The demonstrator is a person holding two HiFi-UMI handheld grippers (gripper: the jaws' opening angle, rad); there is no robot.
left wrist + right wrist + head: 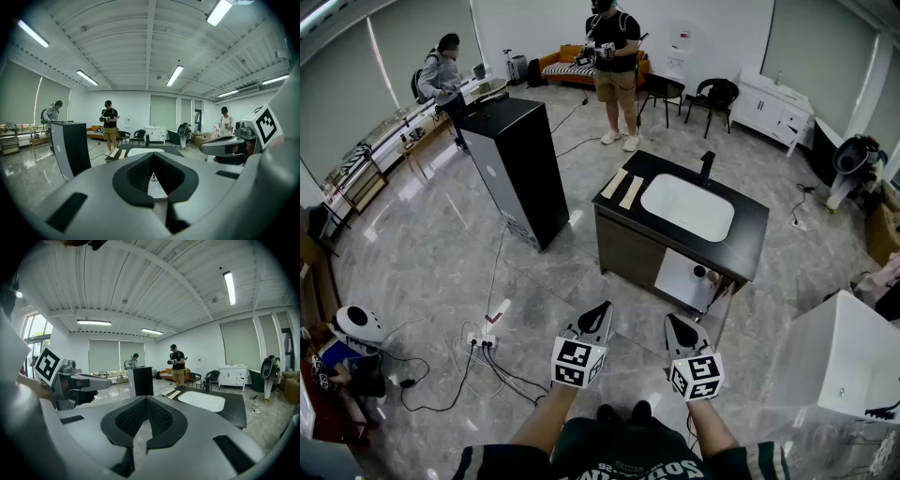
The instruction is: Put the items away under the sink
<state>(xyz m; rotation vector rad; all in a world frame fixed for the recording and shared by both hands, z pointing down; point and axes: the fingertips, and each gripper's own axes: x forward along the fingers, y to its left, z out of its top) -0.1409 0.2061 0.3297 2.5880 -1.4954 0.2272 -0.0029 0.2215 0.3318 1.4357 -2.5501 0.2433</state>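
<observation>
The sink cabinet [752, 236] has a black top, a white basin [689, 206] and a black faucet [706, 167]. Two flat tan strips [622, 187] lie on its left end. Its under-sink compartment [680, 281] stands open towards me, white inside, with a small object [698, 272] in it. My left gripper [598, 319] and right gripper [680, 330] hover side by side over the floor, short of the cabinet. Both are shut and empty. The left gripper view shows its tips [152, 153] meeting before the counter. The right gripper [146, 398] points left of the basin [201, 401].
A tall black cabinet [520, 159] stands at left. A power strip with cables [483, 342] lies on the floor near my left side. A large white box [844, 361] is close at right. One person [617, 56] stands behind the sink, another [441, 80] at the far-left bench.
</observation>
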